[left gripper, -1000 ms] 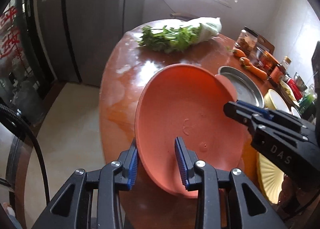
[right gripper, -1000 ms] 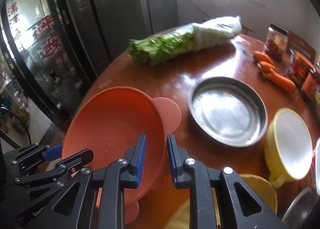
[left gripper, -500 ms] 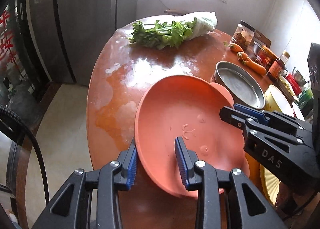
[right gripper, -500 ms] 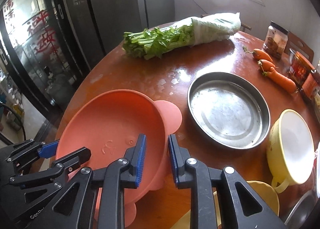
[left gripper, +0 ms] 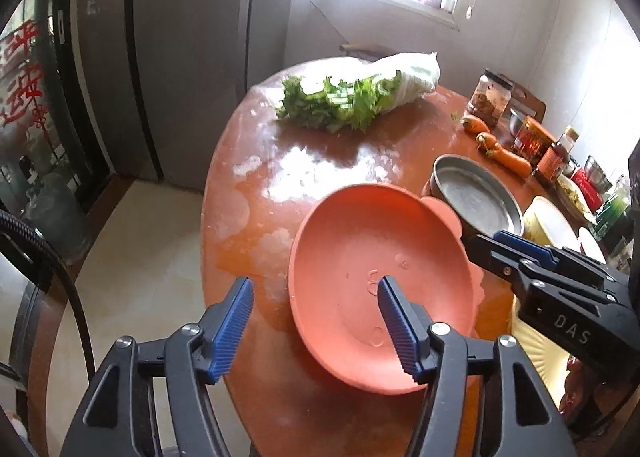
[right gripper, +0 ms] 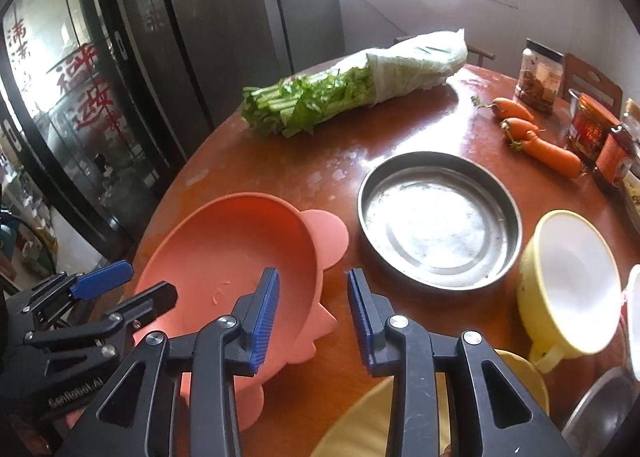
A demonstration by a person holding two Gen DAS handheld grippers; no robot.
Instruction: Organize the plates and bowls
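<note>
My left gripper [left gripper: 316,331] has its fingers spread wide, one blue pad on each side of the near rim of the orange bowl [left gripper: 380,289], gripping nothing. My right gripper [right gripper: 312,317] is likewise released, its fingers parted over the bowl's right edge and its flat ear-shaped tabs. The orange bowl [right gripper: 236,253] sits on the reddish-brown surface [right gripper: 320,161] near its front left edge, and I see nothing inside it but a few faint moulded marks.

Just beside it to the right lies the round metal pan [right gripper: 440,221], holding nothing, with only a wet-looking sheen on its bottom. Further right stands the yellow cup [right gripper: 568,285] with a white inside, its handle toward me; nothing shows in it. A pale yellow dish [right gripper: 372,421] lies under my right fingers, mostly hidden.

At the far side rests a bundle of leafy greens [right gripper: 340,93] half wrapped in a white bag. Two carrots [right gripper: 536,137] lie near the right edge, beside a jar with dark contents [right gripper: 540,77] and red-labelled jars [right gripper: 592,129].
</note>
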